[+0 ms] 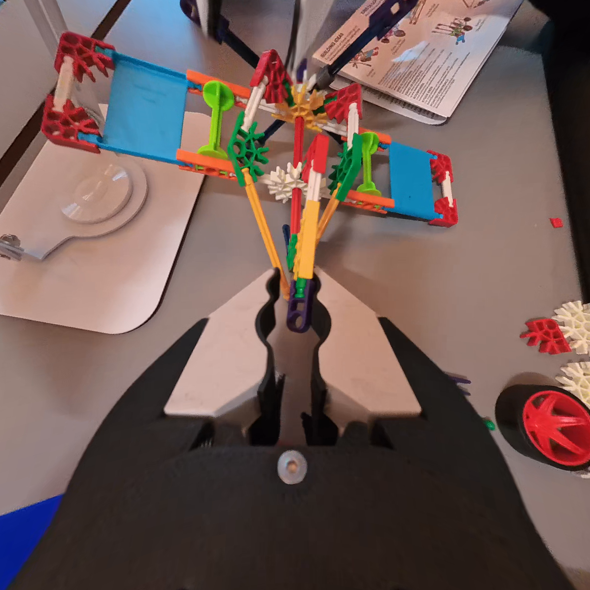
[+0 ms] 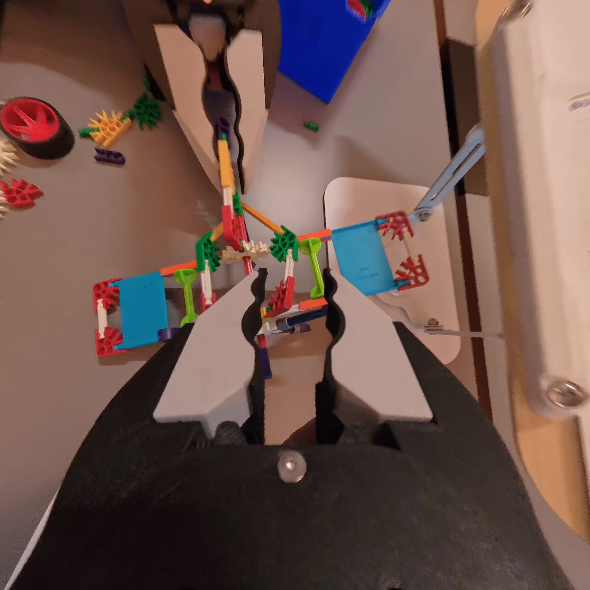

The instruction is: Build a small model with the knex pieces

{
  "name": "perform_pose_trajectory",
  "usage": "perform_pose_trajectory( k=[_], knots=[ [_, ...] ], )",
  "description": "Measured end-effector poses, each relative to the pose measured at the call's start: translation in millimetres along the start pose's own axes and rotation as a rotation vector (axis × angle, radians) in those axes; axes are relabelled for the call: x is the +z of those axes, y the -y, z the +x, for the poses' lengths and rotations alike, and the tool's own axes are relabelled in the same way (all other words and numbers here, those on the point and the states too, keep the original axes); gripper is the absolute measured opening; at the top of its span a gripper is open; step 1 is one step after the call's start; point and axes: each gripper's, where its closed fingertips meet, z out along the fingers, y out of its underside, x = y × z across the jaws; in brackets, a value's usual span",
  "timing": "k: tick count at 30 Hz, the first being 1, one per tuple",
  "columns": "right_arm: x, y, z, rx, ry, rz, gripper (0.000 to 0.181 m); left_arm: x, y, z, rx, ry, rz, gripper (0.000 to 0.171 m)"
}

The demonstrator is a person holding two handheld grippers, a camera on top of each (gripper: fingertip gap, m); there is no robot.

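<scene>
Purple connector (image 1: 299, 311) of toy plane pinched in left claw (image 1: 295, 281); right claw (image 2: 293, 281) spread.

Printed headings and text on open instruction booklet (image 1: 424, 60); faint marking on pale board (image 2: 578, 105); wording withheld.

a grey table (image 1: 415, 271) fills both views, lit evenly with soft shadows. a pale flat stand base (image 1: 79, 255) with a round disc lies on it. a blue bin (image 2: 319, 48) stands at one edge, beside a dark brown strip (image 2: 459, 159).
</scene>
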Motion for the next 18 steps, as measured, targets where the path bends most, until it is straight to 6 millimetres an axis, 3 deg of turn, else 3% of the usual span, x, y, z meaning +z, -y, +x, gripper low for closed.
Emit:
perform_pose_trajectory(
  k=[4,9,12,18],
  knots=[
    [-28.1,10.0,-4.7,-0.030,-0.053,-0.016,0.027,2.5,-2.9,0.1,0.009,0.008,-0.023,0.007],
    [-44.6,5.9,-17.5,-0.058,-0.072,-0.106,0.028,4.5,-3.5,-2.1,0.009,0.024,-0.039,0.005],
    [-46.6,-4.5,-19.4,-0.046,-0.079,-0.168,0.035,5.3,-3.6,-3.2,-0.002,0.021,-0.033,0.005],
    [-37.8,-1.7,-33.9,-0.123,-0.069,-0.204,0.040,6.6,-2.7,-5.3,-0.018,0.018,-0.027,0.005]
  ],
)
